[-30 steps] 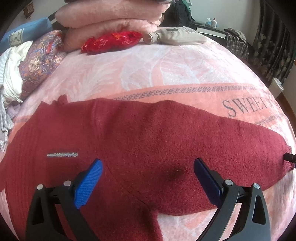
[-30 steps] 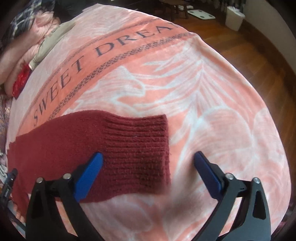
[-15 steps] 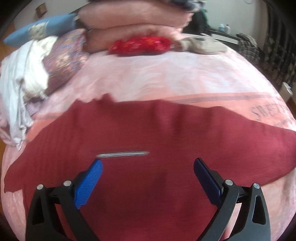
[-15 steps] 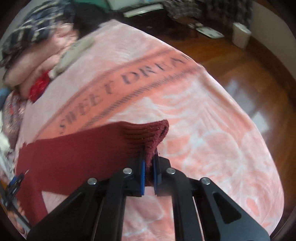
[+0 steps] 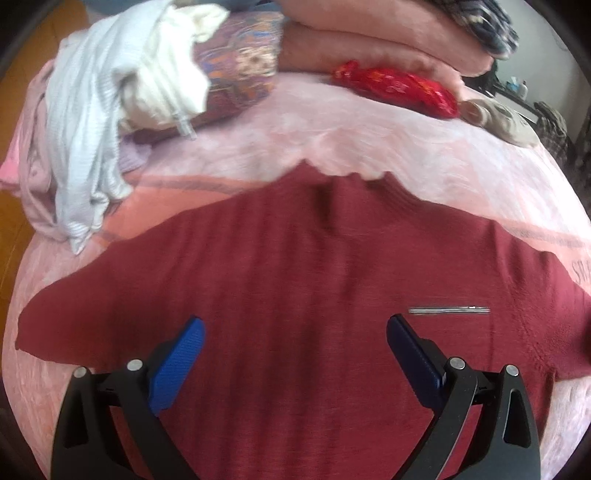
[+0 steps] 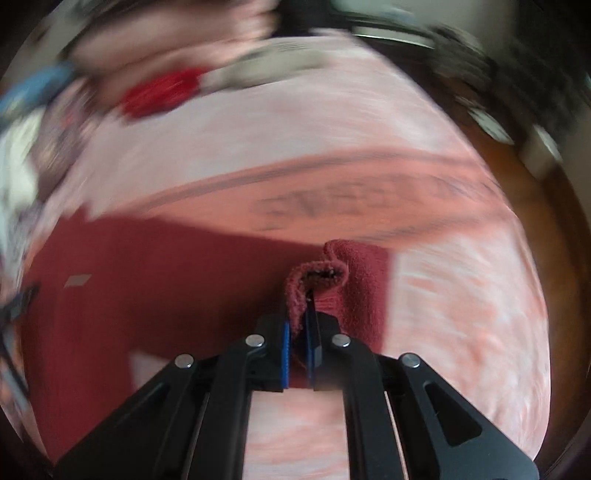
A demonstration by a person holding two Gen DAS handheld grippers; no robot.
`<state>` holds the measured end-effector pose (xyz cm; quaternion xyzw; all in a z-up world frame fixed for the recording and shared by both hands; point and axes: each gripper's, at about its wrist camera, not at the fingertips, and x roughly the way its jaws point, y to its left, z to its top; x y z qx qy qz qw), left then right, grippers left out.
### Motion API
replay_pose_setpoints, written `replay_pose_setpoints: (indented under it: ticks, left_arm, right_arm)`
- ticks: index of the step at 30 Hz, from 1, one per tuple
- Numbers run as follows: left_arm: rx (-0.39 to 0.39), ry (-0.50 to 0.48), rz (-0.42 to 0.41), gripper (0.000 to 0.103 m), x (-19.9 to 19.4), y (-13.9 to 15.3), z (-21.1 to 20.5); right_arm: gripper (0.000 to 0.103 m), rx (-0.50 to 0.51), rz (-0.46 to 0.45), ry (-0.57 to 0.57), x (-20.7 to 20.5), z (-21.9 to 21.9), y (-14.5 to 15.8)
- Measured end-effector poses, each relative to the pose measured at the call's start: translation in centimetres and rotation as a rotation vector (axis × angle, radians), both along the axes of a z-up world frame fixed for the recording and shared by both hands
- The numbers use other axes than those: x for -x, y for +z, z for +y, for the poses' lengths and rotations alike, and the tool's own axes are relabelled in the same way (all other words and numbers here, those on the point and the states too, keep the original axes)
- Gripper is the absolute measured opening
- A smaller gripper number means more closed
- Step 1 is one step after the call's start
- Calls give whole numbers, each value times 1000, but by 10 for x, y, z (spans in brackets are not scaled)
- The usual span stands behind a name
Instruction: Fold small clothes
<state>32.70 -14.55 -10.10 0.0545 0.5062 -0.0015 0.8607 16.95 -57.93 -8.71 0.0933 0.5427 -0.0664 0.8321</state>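
Observation:
A dark red knit sweater (image 5: 295,295) lies spread on the pink blanket (image 5: 369,129), with a small silver label (image 5: 448,311) on it. My left gripper (image 5: 295,339) is open and empty above the sweater's body. My right gripper (image 6: 300,325) is shut on the sweater's sleeve cuff (image 6: 317,273) and holds it lifted off the blanket (image 6: 461,332); the rest of the sweater (image 6: 147,288) stretches to the left. The right wrist view is motion-blurred.
A pile of white and grey clothes (image 5: 110,92) lies at the bed's left. A patterned cushion (image 5: 240,62), pink folded bedding (image 5: 369,33), a red cloth (image 5: 399,85) and a beige garment (image 5: 506,118) line the far side. Wooden floor (image 6: 535,221) lies right of the bed.
My right gripper closed on the sleeve cuff and has carried it up and toward the sweater's body. My left gripper has swept left across the sweater, still open.

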Motion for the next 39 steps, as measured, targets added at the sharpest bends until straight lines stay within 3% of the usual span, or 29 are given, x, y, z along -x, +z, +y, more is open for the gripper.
replay_pose_setpoints:
  ticks: [8,14,16,17,18,26,30,35,39]
  left_arm:
    - [21,10,17,99,0,1,49]
    - [52,-14,29,99,2,-1,65]
    - [68,-22,39,99,3,-2,66]
    - [75,-26,43,99,4,-3,66]
    - [80,-31,45,99,5,-4,65]
    - [179,-139,67,99,19,-6,14]
    - [160,-202,103,99,26,-15,-27]
    - [161,-186,190,99,28,-40,-64]
    - [151,-181,200,96,26,-53,-89]
  right_arm:
    - [5,11,8,401,-55,192,5]
    - [6,-85,17,544,-80,278,-5]
    - [17,-115,64,564,-86,296,-18]
    - [29,-136,88,566,-87,300,-24]
    - [38,-160,82,559,-85,299,-25]
    - [40,-486,-107,461,-64,216,38]
    - [42,-455,-158,395,-51,175,52]
    - [42,-402,-112,347,-36,142,27]
    - [42,-391,-97,326,-23,119,14]
